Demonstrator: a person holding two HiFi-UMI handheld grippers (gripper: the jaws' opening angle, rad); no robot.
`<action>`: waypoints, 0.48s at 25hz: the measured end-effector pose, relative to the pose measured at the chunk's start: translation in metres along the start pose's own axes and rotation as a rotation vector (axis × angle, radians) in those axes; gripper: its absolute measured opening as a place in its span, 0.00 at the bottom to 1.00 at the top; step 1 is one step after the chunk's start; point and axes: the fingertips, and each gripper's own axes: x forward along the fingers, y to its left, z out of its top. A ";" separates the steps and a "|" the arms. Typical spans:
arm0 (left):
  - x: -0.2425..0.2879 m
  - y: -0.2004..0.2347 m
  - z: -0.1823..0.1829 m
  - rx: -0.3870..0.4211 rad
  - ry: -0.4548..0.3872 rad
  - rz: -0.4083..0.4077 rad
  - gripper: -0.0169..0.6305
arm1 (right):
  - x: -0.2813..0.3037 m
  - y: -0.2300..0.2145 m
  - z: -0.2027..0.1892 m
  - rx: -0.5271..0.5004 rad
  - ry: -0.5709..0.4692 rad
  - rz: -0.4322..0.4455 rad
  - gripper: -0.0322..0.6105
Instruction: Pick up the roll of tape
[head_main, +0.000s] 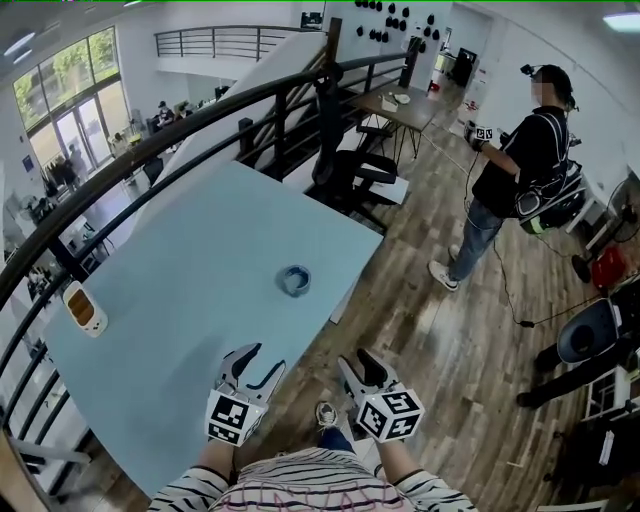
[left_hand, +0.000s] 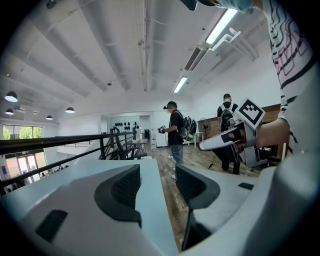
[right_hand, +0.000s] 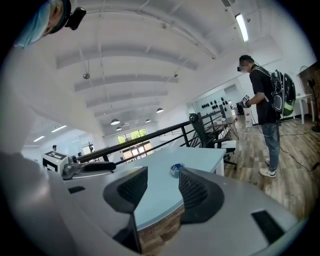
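Pale blue table (head_main: 190, 250) in the head view bears the roll of tape (head_main: 294, 280), untouched and well apart from the left gripper (head_main: 262, 360) and right gripper (head_main: 356, 362); the left gripper view shows jaws apart and empty, the right gripper view likewise, so the pickup looks not yet begun.

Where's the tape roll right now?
In the head view, the roll of tape lies on the light blue table, toward its right edge, ahead of the left gripper and right gripper.
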 end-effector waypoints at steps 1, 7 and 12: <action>0.010 0.005 -0.002 -0.003 0.011 0.005 0.33 | 0.009 -0.005 0.001 -0.003 0.013 0.011 0.34; 0.066 0.024 -0.007 0.001 0.061 0.020 0.33 | 0.051 -0.031 0.013 -0.010 0.063 0.068 0.34; 0.115 0.037 -0.018 0.100 0.147 -0.020 0.33 | 0.079 -0.053 0.023 0.005 0.073 0.104 0.34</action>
